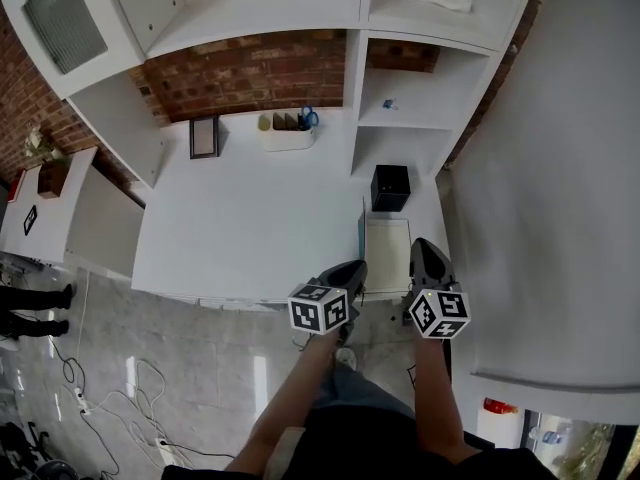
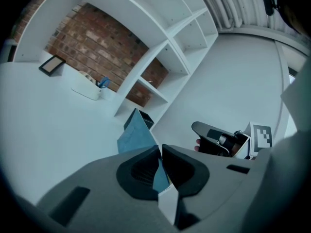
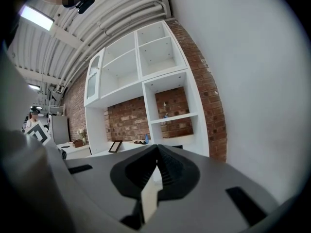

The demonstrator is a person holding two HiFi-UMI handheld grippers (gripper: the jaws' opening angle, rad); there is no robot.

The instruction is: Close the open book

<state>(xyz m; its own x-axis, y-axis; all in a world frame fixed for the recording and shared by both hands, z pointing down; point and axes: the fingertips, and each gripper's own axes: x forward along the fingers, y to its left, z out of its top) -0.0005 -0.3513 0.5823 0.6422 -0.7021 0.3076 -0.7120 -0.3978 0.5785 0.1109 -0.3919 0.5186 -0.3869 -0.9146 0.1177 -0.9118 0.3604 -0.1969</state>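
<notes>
Pinching book cover (image 2: 136,137), left gripper (image 2: 160,150) masks edge.

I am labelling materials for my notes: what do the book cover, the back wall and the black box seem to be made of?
The book cover: likely matte blue card or cloth board; it stands flat and stiff, pinched by the left gripper.
The back wall: red brick, with visible mortar lines.
The black box: unclear, perhaps matte plastic; no shine.

The book (image 1: 387,255) lies on the white surface (image 1: 250,218) just before the black box (image 1: 390,188), with the left tool (image 1: 352,268) at its raised cover and the right tool (image 1: 426,250) beside it.
</notes>
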